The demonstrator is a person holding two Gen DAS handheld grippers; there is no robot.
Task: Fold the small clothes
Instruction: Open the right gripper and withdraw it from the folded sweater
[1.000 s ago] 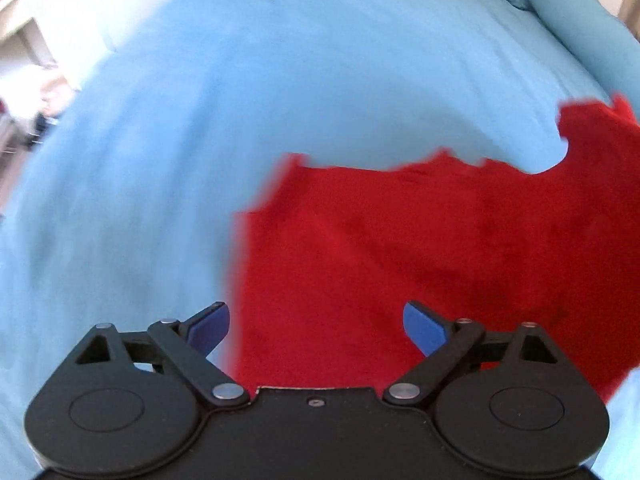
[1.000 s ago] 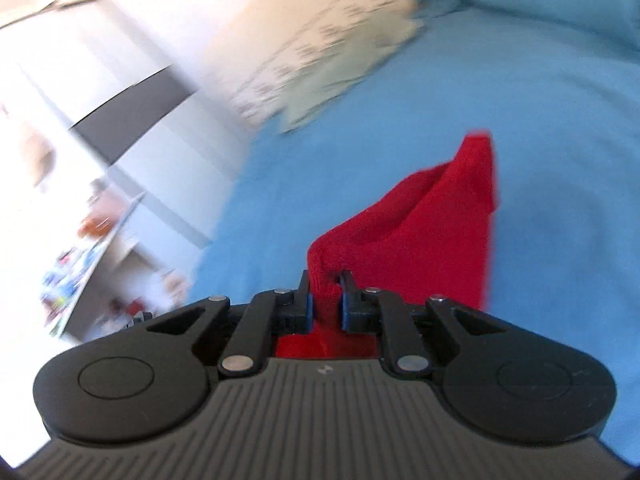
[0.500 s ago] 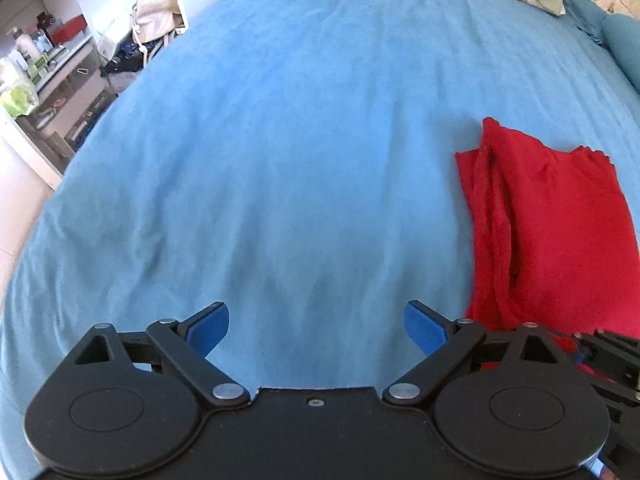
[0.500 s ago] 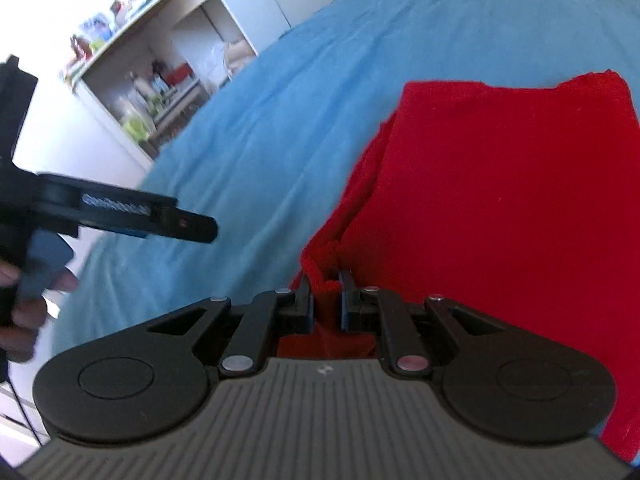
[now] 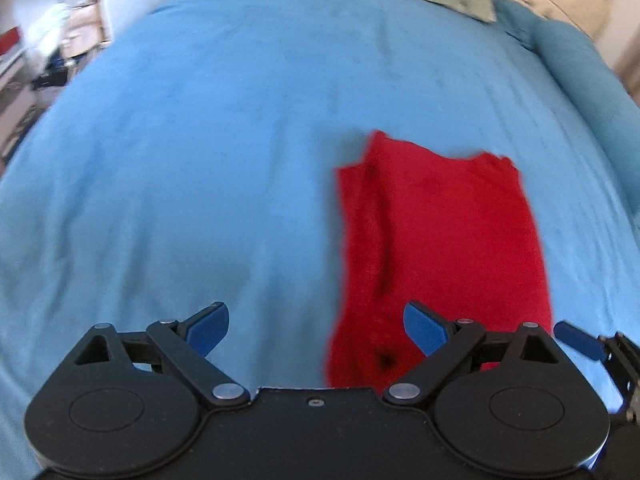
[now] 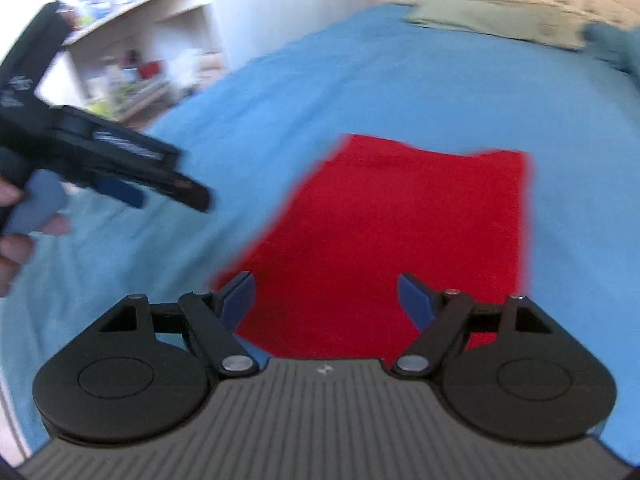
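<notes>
A red garment (image 5: 440,240) (image 6: 400,232) lies folded into a long rectangle on the blue bedspread (image 5: 200,140). My left gripper (image 5: 316,330) hovers open over the cloth's left near edge, nothing between its blue pads. My right gripper (image 6: 326,300) is above the garment's near end; its jaws are opening and stand wide, with no cloth pinched between them. In the right wrist view the left gripper (image 6: 132,196) shows at the left, held by a hand (image 6: 12,236). One blue fingertip (image 5: 576,340) of the right gripper peeks in at the left wrist view's lower right.
A pale green pillow (image 6: 492,20) and a blue pillow (image 5: 592,92) lie at the head of the bed. White shelves (image 6: 132,60) with clutter stand beyond the bed's left side. Bare bedspread (image 6: 360,92) stretches left of and beyond the garment.
My right gripper has let go of the red cloth and spread its jaws; the garment now lies flat and folded. Both grippers shifted, the left one back towards the garment.
</notes>
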